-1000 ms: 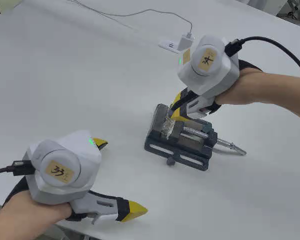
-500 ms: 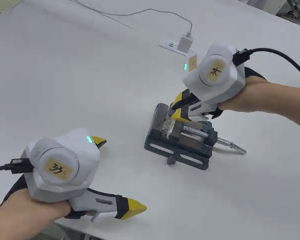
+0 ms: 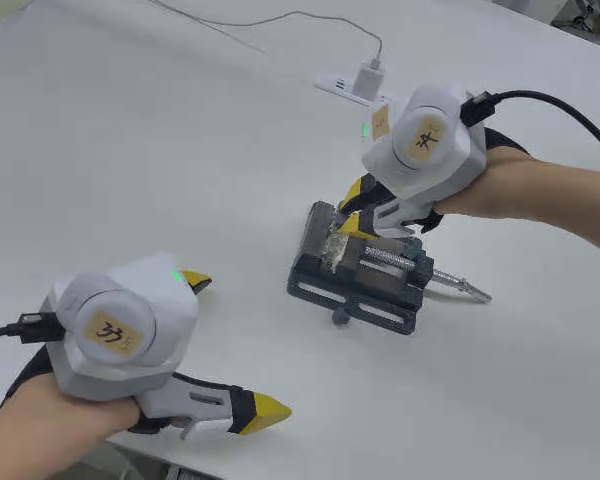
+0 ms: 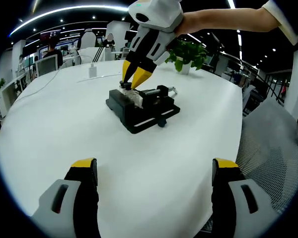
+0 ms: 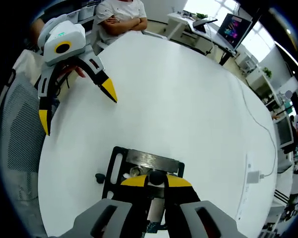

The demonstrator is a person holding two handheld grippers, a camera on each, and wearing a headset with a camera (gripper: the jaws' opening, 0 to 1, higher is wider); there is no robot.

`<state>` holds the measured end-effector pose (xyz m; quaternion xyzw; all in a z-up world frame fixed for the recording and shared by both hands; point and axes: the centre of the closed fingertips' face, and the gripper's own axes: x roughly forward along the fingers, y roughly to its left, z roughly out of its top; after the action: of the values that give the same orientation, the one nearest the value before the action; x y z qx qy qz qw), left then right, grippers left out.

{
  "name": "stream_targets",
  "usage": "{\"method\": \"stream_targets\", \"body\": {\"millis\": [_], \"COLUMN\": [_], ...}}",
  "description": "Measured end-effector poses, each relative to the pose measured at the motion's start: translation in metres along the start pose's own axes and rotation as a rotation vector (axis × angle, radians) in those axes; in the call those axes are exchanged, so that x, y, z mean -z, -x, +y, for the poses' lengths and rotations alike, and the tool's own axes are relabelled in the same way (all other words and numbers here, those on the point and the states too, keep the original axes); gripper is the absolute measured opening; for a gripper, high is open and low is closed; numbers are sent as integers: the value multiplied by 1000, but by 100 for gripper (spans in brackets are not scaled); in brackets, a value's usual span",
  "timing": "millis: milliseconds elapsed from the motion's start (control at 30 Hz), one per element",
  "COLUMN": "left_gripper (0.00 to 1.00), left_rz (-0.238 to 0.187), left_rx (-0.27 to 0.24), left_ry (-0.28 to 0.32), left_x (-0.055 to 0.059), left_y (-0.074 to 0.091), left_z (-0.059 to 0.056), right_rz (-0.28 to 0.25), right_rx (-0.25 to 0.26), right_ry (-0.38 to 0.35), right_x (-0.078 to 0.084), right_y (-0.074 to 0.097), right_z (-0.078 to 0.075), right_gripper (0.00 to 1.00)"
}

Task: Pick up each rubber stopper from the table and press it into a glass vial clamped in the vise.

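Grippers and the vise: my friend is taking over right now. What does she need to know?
Right gripper: shut on a dark rubber stopper, tips down at the glass vial clamped in the vise.
Left gripper: open, holding nothing, over the table near its edge, apart from the vise.
Done: stopper picked up and brought to the vial.
Unclear: whether the stopper is seated in the vial's mouth.
Left: probably press it fully in, then let go.
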<state>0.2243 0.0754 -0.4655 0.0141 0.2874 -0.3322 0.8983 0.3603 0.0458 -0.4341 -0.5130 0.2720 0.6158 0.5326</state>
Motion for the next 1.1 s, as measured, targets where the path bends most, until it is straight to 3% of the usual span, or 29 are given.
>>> {"method": "stream_targets", "body": {"millis": [200, 500, 700, 800, 933, 1100], "left_gripper": [95, 95, 95, 95, 95, 95], "left_rz": [1, 8, 6, 5, 7, 10], "left_rx": [1, 7, 8, 7, 6, 8], "left_ry": [2, 2, 1, 2, 3, 4], "left_x": [1, 3, 2, 1, 2, 2], "left_y": [0, -1, -2, -2, -2, -2], "left_z": [0, -1, -1, 0, 1, 1], "right_rz": [-1, -8, -19, -23, -56, -52], "right_rx": [4, 0, 10, -15, -65, -101], "right_ry": [6, 2, -6, -8, -73, -106], "right_x": [-3, 0, 0, -3, -10, -9], "right_y": [2, 0, 4, 10, 14, 14], "right_z": [4, -1, -8, -5, -7, -16], "right_gripper": [9, 9, 15, 13, 8, 2]}}
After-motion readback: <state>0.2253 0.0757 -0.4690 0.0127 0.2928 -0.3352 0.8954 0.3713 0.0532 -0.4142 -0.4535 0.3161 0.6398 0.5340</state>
